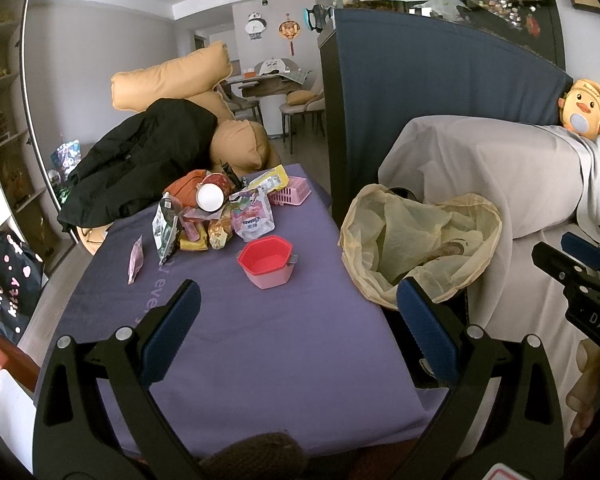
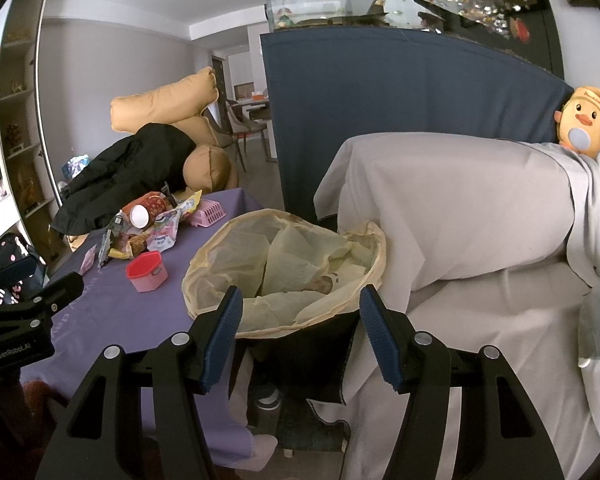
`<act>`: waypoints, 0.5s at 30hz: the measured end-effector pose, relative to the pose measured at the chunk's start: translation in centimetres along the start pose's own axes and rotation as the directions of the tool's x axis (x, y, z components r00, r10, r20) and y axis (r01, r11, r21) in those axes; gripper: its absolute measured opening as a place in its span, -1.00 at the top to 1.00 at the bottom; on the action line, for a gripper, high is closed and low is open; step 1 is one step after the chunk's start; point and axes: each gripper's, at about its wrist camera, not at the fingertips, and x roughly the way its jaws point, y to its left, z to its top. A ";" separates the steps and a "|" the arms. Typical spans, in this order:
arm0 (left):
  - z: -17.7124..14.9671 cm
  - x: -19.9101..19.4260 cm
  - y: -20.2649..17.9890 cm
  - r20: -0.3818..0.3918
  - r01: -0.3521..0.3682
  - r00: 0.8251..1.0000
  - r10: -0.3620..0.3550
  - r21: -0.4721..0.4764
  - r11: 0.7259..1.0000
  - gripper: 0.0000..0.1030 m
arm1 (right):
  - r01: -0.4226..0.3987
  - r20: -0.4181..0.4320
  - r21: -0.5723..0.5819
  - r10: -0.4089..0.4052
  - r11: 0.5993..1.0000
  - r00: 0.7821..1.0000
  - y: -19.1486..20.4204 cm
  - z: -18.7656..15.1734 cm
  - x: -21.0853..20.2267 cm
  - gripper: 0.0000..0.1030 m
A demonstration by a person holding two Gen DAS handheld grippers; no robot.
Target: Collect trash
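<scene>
Left wrist view: left gripper [image 1: 298,316] and right gripper [image 2: 300,316] both gape empty. Reach the wrapper pile [image 1: 220,216], pinch one piece low, carry to the bin bag [image 1: 420,240].

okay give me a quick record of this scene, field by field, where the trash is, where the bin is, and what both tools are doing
surface: purple cloth on the table
trash: pile of wrappers and a tipped paper cup at the far end of the cloth
stray piece: pink wrapper lying apart, left of the pile
other items: red and pink container nearer the middle; pink basket behind the pile
bin: bag-lined bin beside the table, open, something brown inside
left tool: open, empty, over the cloth
right tool: open, empty, facing the bin
</scene>
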 end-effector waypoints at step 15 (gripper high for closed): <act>-0.4 0.3 0.8 -0.010 0.003 1.000 -0.003 -0.016 1.000 -0.82 | 0.001 -0.007 -0.001 -0.001 1.000 1.000 -0.1 -0.3 0.3 -0.12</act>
